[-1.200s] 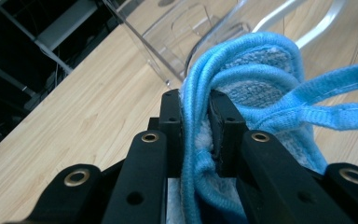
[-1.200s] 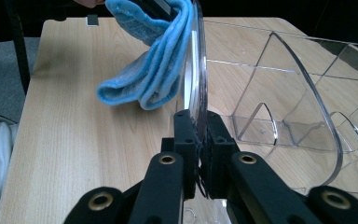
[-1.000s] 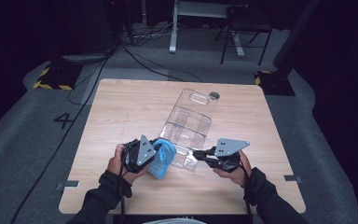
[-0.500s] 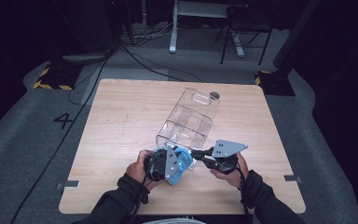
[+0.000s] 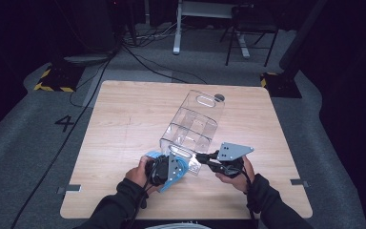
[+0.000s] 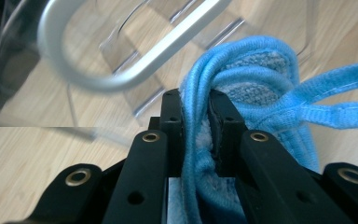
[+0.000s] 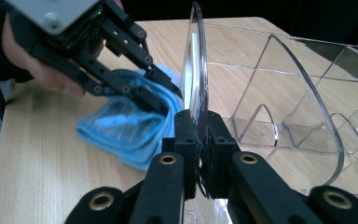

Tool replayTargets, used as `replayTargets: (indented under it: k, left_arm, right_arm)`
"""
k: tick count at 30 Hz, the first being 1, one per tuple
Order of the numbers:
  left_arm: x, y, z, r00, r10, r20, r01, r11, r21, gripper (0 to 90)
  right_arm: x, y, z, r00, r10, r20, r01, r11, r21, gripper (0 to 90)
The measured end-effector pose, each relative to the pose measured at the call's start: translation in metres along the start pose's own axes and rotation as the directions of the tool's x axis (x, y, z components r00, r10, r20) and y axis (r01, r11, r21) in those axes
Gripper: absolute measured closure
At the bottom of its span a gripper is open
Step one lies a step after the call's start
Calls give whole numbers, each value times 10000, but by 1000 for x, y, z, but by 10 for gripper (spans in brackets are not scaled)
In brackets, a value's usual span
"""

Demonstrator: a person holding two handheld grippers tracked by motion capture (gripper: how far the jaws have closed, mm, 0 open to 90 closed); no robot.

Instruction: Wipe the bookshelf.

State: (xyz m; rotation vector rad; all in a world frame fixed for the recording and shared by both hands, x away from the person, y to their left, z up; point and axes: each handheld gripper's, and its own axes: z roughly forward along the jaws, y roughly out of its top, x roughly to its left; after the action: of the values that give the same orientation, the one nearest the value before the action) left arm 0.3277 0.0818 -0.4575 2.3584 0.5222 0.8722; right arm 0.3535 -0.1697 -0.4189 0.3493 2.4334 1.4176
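A clear plastic divided bin lies tilted on the wooden table, its near end lifted. My right gripper is shut on the thin clear wall of that near end, the wall standing between its jaws. My left gripper is shut on a bunched blue cloth, right against the bin's near end with its handle cutout. In the right gripper view the left gripper presses the blue cloth against the outside of the clear wall.
A small dark round thing lies at the bin's far end. The left half of the table is bare wood. Beyond the table are cables, a desk frame and black-and-yellow floor blocks.
My left gripper has carried the blue cloth to the right and down, up against the near end of the bin. The right gripper and the bin have stayed put.
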Motion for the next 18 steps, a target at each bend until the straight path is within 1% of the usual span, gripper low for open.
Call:
replayTargets:
  k: [3, 5, 6, 7, 8, 9, 11, 13, 15, 16, 17, 18]
  left_arm:
    - [14, -10, -3, 9989, -420, -211, 421, 9991, 69, 784]
    - [23, -15, -6, 9969, -636, -454, 640, 9979, 72, 784]
    - [29, -17, -10, 9935, -919, -670, 921, 9957, -5, 784]
    - [35, -19, -15, 9893, -1247, -761, 1240, 9922, -138, 784]
    - [38, -20, -18, 9869, -1368, -861, 1351, 9905, -246, 784]
    - [42, -21, -21, 9829, -1592, -924, 1561, 9869, -401, 783]
    - [48, -22, -28, 9740, -2043, -978, 1972, 9773, -773, 784]
    - [52, -18, -35, 9678, -2274, -1082, 2143, 9694, -1201, 784]
    - [54, -14, -42, 9606, -2571, -1060, 2367, 9559, -1736, 784]
    - [54, -9, -47, 9565, -2706, -1089, 2440, 9469, -2093, 784]
    - [54, -6, -49, 9523, -2842, -1111, 2529, 9387, -2342, 784]
    - [54, -4, -51, 9502, -2915, -1097, 2567, 9325, -2542, 785]
  right_arm:
    - [-1, 0, -1, 10000, -12, -36, 12, 10000, 6, 863]
    - [-1, 0, -1, 10000, -8, -36, 8, 10000, 14, 863]
    - [-1, 0, -1, 10000, 16, -36, -16, 10000, 15, 862]
    - [-1, 0, -1, 10000, 37, -40, -37, 10000, 6, 862]
    - [-1, -1, -1, 10000, 41, -43, -41, 10000, 6, 862]
    - [-1, -1, -1, 10000, 40, -40, -40, 10000, 6, 862]
    - [-1, -1, -1, 10000, 65, -40, -65, 10000, -5, 863]
    - [-1, -1, -1, 10000, 76, -53, -76, 10000, -12, 862]
    - [-1, -1, -1, 10000, 56, -38, -56, 10000, 8, 862]
    - [0, -1, -1, 10000, 37, -25, -36, 10000, 24, 861]
    - [0, -1, 0, 10000, 43, -27, -43, 10000, 26, 862]
    - [0, -1, 0, 10000, 62, -37, -62, 10000, 23, 862]
